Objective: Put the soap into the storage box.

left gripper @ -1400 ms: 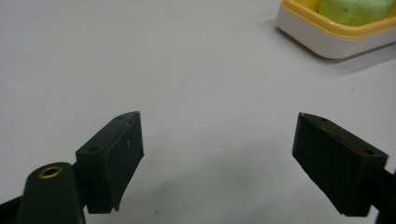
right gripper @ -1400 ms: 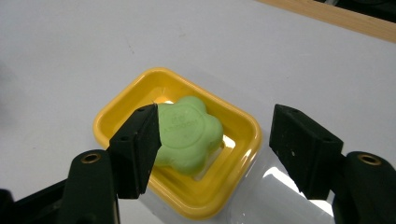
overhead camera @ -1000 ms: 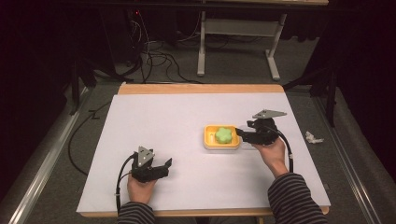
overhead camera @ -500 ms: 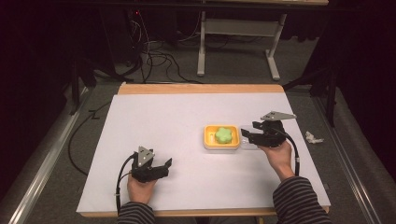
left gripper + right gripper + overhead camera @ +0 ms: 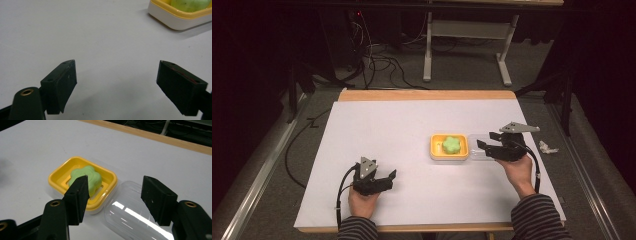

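A yellow soap dish sits right of the table's middle with a green flower-shaped soap in it. A clear plastic lid lies on the table, touching the dish's right side. My right gripper hovers open just over the lid. In the right gripper view the jaws stand wide apart with nothing between them, above the lid and the dish with its soap. My left gripper rests open near the front left; its view catches the dish's corner.
The white table top has a wooden far edge. A small crumpled white scrap lies off the table's right side. Cables and a metal stand's legs are on the floor beyond.
My right gripper has drawn back to the right, away from over the dish, and now stands over the clear lid. The left gripper has stayed put.
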Tool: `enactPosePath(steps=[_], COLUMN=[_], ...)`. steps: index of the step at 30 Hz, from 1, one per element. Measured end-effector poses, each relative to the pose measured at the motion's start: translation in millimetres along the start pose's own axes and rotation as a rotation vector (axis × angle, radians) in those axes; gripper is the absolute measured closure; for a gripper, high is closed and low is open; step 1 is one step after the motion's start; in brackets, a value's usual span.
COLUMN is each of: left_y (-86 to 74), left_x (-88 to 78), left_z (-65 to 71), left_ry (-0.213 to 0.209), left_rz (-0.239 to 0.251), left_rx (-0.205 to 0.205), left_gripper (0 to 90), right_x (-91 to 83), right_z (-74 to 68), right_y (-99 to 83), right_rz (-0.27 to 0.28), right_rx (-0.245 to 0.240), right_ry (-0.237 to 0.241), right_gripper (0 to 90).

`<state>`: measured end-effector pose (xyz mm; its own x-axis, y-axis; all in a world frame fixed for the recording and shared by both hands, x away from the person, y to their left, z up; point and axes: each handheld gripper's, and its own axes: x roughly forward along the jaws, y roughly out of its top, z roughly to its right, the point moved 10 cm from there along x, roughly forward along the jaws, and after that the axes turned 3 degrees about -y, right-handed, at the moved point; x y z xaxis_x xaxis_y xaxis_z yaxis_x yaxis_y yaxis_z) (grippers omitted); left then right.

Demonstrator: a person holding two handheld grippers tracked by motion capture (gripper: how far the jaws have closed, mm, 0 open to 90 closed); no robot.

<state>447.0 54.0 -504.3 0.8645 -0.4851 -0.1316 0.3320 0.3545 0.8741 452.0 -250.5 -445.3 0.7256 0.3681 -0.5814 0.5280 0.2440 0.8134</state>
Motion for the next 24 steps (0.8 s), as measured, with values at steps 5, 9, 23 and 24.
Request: enactPosePath(steps=[5,9,23,24], left_y=[-0.4,-0.6,-1.0,-0.9], left_x=[-0.3,0.2,0.6,0.7], left_z=[0.3,0.8,0.8,0.8], left_ry=[-0.002,-0.001,0.001,0.001], left_rz=[-0.002,-0.001,-0.003,-0.003], left_rx=[0.005,0.003,0.002,0.001], left_gripper=[16.9,16.9,16.9,16.9], right_x=[-7.1,-15.4,-34.6,-36.1], right_z=[-0.1,2.2,10.5,10.9], right_y=[-2.3,-3.4,-13.7,-14.3], right_rz=[0.011,0.026,0.056,0.058], right_rx=[-0.014,-0.009,0.012,0.015], right_ry=[-0.001,-0.003,-0.006,-0.007], right_gripper=[39.6,39.5,39.0,39.0])
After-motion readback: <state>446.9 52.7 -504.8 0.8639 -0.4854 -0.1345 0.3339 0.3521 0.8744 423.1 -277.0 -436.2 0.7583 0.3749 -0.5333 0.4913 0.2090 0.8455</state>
